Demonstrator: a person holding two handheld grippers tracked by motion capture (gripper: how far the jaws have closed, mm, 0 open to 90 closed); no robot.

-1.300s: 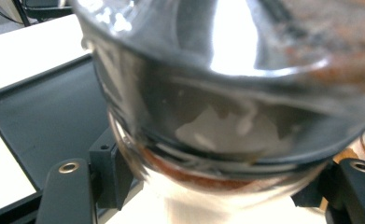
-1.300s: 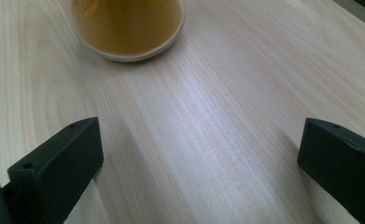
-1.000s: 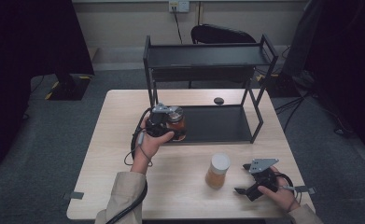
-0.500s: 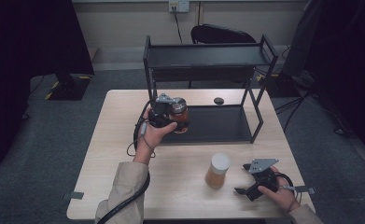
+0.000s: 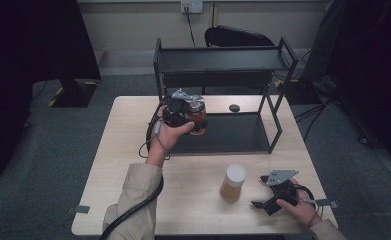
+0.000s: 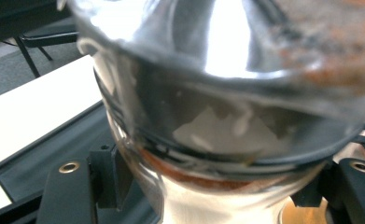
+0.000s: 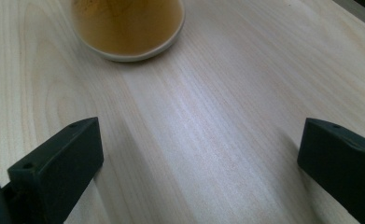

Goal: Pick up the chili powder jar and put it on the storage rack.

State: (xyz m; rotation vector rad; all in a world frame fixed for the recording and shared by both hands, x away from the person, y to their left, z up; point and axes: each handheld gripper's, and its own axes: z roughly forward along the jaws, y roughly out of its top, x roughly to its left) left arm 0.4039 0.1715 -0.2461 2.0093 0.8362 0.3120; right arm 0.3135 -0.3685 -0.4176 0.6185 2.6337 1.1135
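Left tongs (image 5: 195, 112) moved fwd pinching jar (image 5: 198, 114); right tongs (image 5: 259, 205) spread, resting.

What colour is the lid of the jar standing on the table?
White; the jar holds an amber content. The high view shows it best.

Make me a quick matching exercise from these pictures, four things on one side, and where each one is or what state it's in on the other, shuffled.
Things:
1. glass jar
2. white-lidded jar
3. right gripper
4. small black disc

Places or states:
A. open, low over the table's near right corner
B. on the tabletop behind the rack's lower shelf
C. held in the left gripper at the black rack
D. standing on the table, ungripped

Pairs: 1-C, 2-D, 3-A, 4-B
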